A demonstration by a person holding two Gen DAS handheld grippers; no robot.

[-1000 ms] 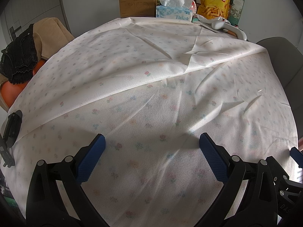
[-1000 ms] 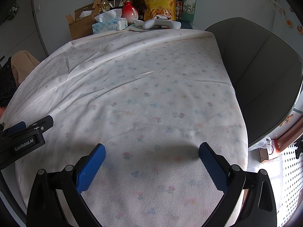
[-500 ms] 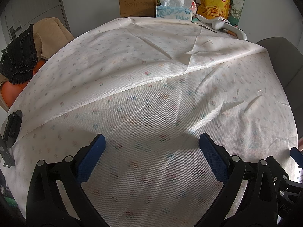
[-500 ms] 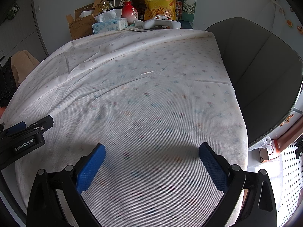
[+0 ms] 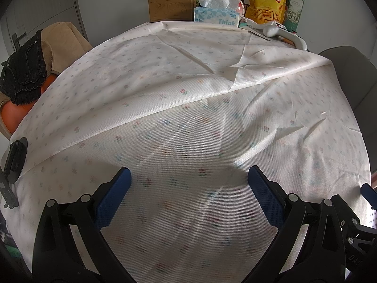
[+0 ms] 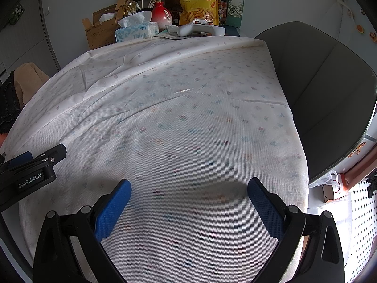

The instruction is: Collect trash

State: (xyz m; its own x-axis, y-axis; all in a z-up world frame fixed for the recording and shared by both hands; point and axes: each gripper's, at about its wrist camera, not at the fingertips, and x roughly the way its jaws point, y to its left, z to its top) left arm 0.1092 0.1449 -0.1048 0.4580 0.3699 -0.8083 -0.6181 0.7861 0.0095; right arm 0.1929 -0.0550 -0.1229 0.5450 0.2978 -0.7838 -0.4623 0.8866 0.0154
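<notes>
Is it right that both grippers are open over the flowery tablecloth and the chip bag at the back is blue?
Not quite. The chip bag is yellow, not blue, as the right wrist view shows. The rest is right: the left gripper and right gripper are both open over the flowery tablecloth.

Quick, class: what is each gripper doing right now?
Left gripper: open, holding nothing, above the tablecloth.
Right gripper: open, holding nothing.

At twelve o'clock the tissue box (image 5: 217, 17) reads "Thick". Just beside it, toward one o'clock, the yellow snack bag (image 5: 266, 2) carries "原切薯条" and a round "NB" mark. At nine o'clock in the right view, the left tongs (image 6: 30, 178) bear "GenRobot.AI".
</notes>
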